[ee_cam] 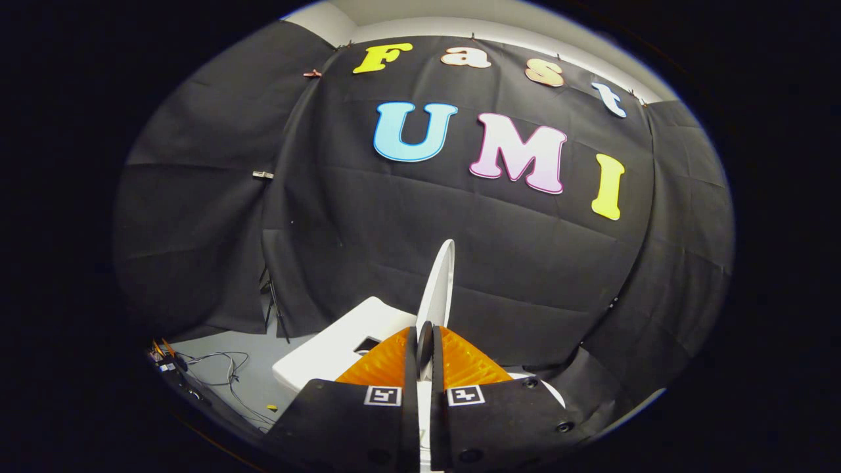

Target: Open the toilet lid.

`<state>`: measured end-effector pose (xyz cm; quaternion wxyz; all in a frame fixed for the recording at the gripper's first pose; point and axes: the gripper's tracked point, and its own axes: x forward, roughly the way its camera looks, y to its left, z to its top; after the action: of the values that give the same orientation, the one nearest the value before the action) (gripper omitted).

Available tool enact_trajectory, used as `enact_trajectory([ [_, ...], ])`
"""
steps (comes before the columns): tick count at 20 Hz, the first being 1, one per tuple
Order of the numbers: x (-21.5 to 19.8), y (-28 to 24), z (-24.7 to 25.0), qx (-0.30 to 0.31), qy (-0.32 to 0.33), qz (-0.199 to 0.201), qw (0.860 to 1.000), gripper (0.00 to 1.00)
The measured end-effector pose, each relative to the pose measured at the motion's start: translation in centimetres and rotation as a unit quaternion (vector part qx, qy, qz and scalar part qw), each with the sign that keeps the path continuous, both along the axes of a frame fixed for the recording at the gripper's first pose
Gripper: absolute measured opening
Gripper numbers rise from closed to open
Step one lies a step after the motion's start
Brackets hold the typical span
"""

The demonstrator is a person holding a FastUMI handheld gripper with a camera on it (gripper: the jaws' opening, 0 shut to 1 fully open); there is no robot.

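White toilet lid (439, 284) stands upright, edge-on; hand-held gripper (424, 341) clamped on its rim.

Black cloth (460, 263) hangs as the booth's wall, creased and pinned along its top edge beneath a pale wall (499, 29). Lower down, a grey floor (217, 351) carries loose cables (227, 371), and a thin dark stand (274, 309) leans near the cloth.
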<state>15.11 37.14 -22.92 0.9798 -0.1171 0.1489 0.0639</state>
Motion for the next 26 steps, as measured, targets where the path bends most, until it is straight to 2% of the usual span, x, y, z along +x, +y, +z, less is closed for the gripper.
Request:
enact_trajectory([
  [3, 0.3, 0.3, -0.2, -0.005, 0.0, -0.01, 1.0, 0.11],
  [4, 0.1, 0.8, -0.3, 0.01, 0.002, 0.001, 1.0, 0.11],
  [7, -0.1, 0.8, 0.5, 0.031, 0.0, -0.002, 1.0, 0.56],
  [11, -1.0, -0.3, 3.4, 0.037, -0.025, -0.003, 0.999, 0.99],
  [18, -3.0, -4.6, 8.1, 0.074, -0.036, -0.007, 0.997, 0.99],
  [26, -6.7, -15.9, 15.5, 0.103, -0.073, -0.045, 0.991, 0.99],
])
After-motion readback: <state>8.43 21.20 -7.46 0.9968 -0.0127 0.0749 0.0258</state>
